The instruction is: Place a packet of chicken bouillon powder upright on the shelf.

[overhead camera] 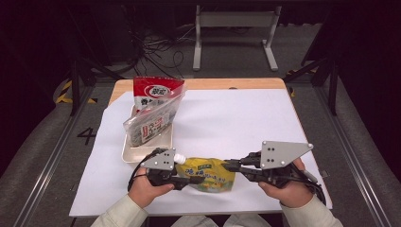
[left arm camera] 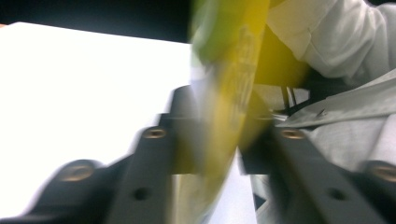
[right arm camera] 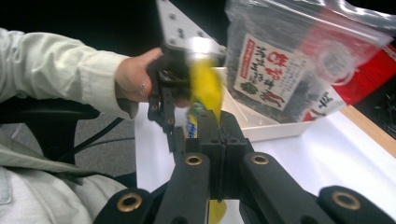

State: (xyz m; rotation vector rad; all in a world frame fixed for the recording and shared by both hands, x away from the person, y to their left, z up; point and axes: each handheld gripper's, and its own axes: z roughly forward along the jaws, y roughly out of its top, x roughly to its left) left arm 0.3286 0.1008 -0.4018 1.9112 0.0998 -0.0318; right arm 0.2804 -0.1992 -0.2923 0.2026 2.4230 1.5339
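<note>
Yellow pouch point(overhead camera: 210, 175), held just above the tabletop point(overhead camera: 246, 118) near the tray point(overhead camera: 135, 153), is gripped at one edge by the clenched right hand-held gripper point(overhead camera: 227, 165) and at the spout end by the left hand-held gripper point(overhead camera: 182, 182). Both ends are best kept level and taut, without tugging.

You have a white sheet point(overhead camera: 227, 123) spread over the surface, whose wooden edge point(overhead camera: 213, 83) shows along the far side; on its far left sits a cream tray point(overhead camera: 135, 153); in the tray lean two bags, a clear one of dark contents with a printed label point(overhead camera: 149, 127) in front and a red and white one point(overhead camera: 156, 90) behind it; beyond the surface you see a grey metal stand point(overhead camera: 235, 21) and loose cables point(overhead camera: 158, 47) on the floor.
</note>
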